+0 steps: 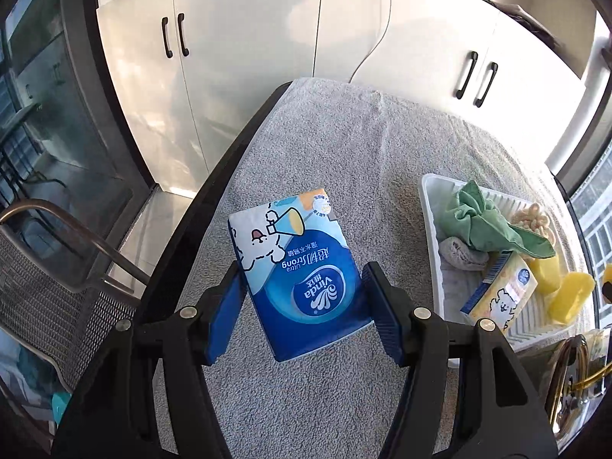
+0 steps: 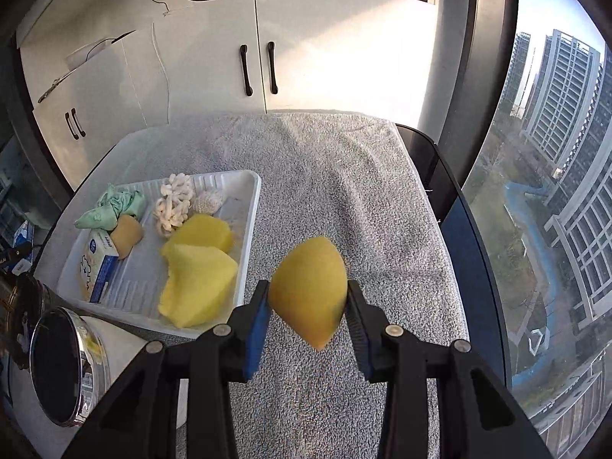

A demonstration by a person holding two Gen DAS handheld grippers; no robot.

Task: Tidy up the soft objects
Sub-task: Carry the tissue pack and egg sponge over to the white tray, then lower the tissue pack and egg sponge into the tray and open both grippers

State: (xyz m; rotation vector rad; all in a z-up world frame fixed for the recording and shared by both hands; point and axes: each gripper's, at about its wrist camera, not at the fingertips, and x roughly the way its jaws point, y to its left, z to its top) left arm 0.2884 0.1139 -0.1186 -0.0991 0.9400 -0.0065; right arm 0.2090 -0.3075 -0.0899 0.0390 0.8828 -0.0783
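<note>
**mossy_k:** Left of the white tray (image 1: 430,206), over the grey towel (image 1: 344,145) that covers the tabletop, the left gripper (image 1: 304,306) has a blue Vinda tissue pack (image 1: 298,267) pinched between its blue pads. Jaws are spread about as wide as the pack and pressing on both of its long sides. The pack sits tilted, with the printed text upside down to the camera. Can't tell whether its far end touches the towel or hangs clear of it.

**dunewalker:** And the right one? The right gripper (image 2: 308,306) is just right of the same tray (image 2: 250,229), near its front corner, and its jaws are closed in on a yellow sponge (image 2: 310,290), squeezing it so it bulges up between the pads. The sponge looks held above the towel (image 2: 344,191), a bit blurred.

**mossy_k:** Inside the tray: two more yellow sponge pieces (image 2: 199,287) along the right wall, a crumpled green cloth (image 2: 114,210) at the far left corner, a small yellow tissue box (image 2: 95,267) by the left wall, and a knobbly white cloth (image 2: 174,206) toward the back.

**dunewalker:** Behind the tray and the tabletop there are white cabinets (image 2: 229,76) with black handles.
</note>
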